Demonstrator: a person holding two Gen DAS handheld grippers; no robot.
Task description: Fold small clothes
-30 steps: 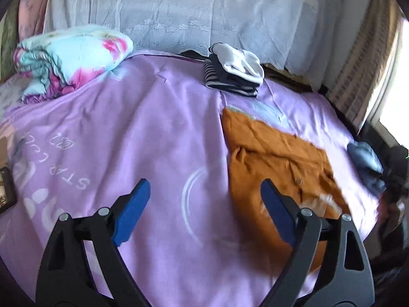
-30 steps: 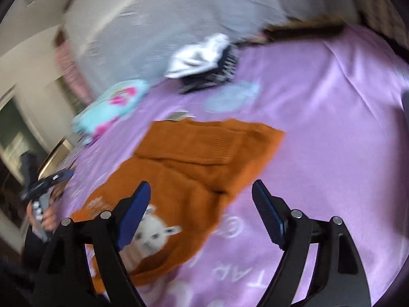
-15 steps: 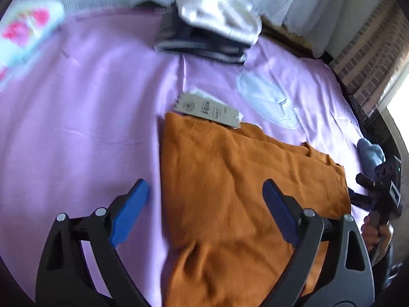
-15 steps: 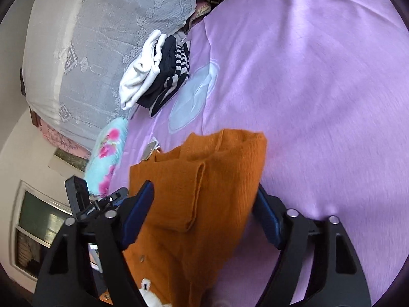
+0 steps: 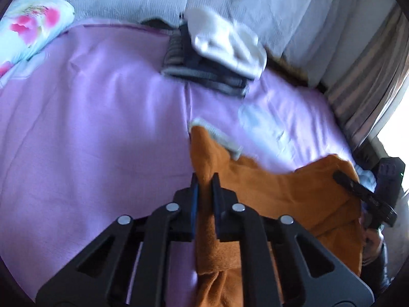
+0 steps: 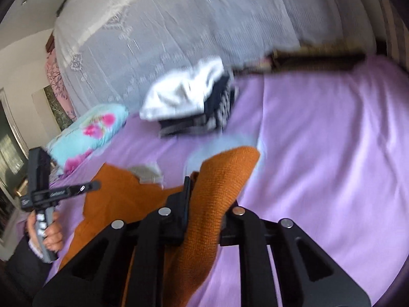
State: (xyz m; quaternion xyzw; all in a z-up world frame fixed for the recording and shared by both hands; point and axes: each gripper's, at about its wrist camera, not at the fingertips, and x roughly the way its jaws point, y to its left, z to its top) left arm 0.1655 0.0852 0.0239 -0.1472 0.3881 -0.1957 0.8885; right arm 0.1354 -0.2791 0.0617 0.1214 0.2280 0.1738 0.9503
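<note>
orange sweater (image 5: 268,194) pinched by both tongs, folded clothes pile (image 5: 217,58) beyond.

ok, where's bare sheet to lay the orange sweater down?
Free: the purple sheet left of the orange sweater, between it and the floral quilt; also the wide stretch to the sweater's right. Crowded: the far edge, with the folded pile. Left gripper and right gripper both pinch the sweater.
</note>
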